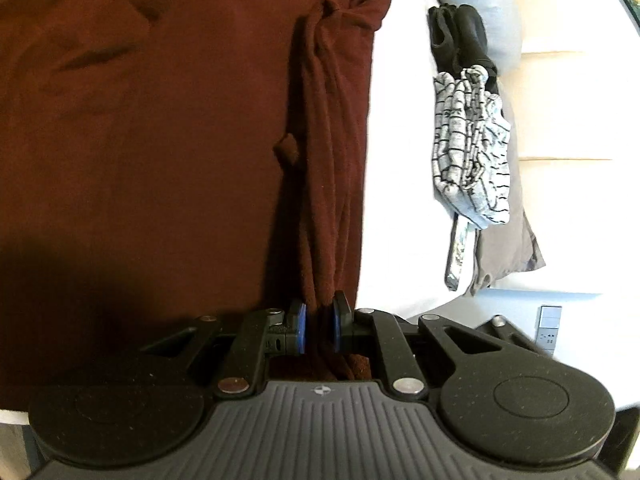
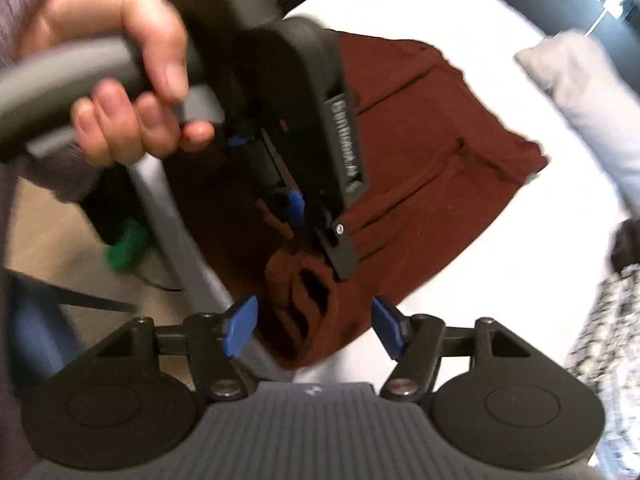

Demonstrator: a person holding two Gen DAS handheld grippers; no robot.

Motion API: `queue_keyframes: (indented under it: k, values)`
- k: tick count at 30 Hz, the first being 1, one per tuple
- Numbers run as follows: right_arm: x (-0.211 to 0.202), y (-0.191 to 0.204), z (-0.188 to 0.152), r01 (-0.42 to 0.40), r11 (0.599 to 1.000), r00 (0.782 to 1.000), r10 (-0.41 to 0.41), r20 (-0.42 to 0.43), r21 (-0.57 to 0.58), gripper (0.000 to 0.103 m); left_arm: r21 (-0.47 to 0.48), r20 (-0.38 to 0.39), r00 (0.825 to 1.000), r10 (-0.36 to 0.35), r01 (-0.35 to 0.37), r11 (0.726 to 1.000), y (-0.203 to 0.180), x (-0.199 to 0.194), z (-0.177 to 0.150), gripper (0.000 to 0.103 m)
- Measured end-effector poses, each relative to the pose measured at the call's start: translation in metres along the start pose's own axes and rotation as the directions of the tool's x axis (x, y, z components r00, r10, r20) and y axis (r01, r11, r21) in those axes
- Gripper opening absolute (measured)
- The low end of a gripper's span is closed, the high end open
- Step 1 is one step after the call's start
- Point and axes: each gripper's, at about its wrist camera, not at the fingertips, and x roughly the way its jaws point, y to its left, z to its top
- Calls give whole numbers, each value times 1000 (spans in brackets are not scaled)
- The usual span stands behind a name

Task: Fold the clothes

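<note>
**Hand-held gripper pair split: left pinches the shirt, right stands released over its bunched corner**

Left hand-held gripper (image 1: 320,326) is clenched on a gathered ridge of the maroon shirt (image 1: 160,120), whose long axis runs away toward 12 o'clock across the white bed (image 1: 404,200). Right hand-held gripper (image 2: 314,326) is spread apart, its pads either side of the bunched corner without pressing. That right one is nearer the corner. The shirt's free edge lies at 3 o'clock; bare bed separates it from the checked cloth (image 1: 472,140) and black garment (image 1: 460,36).
</note>
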Motion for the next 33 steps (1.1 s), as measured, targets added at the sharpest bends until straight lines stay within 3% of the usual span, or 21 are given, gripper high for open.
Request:
queue_keyframes:
  k: [5,7,9,12,18,21,25,28,33]
  values:
    - [22,20,5,120,992,993,-119,-11,42,61,12,8,1000,-4,4,1000,-8,-2,-1,10]
    - [24,21,6,169,985,985,-168,-22,45,30,28,11,1000,8,-8,1000,-10,-3,-2,10]
    - [21,15,5,174,981,985,-173,-23,79,19,44,14,1000,12,-13,999,-13,-2,-2,10]
    - [13,5,2,174,974,985,-173,-23,148,16,28,32,999,-11,10,1000,-15,-1,6,19]
    - [-1,-13,-11,188,944,982,-189,-21,272,15,-27,115,993,-22,25,999,-6,-14,35,19]
    - [-10,-20,-15,191,932,980,-197,-11,307,15,-40,103,994,-28,32,999,-8,-2,42,20]
    - [-9,-27,-14,174,925,983,-184,0,337,15,-49,66,998,11,-7,999,-14,16,48,32]
    - [-5,-28,-13,163,928,984,-176,8,336,15,-72,59,998,1,4,997,-14,23,51,39]
    - [-8,-27,-14,151,929,986,-165,14,337,16,-88,48,999,-5,10,996,-19,35,62,39]
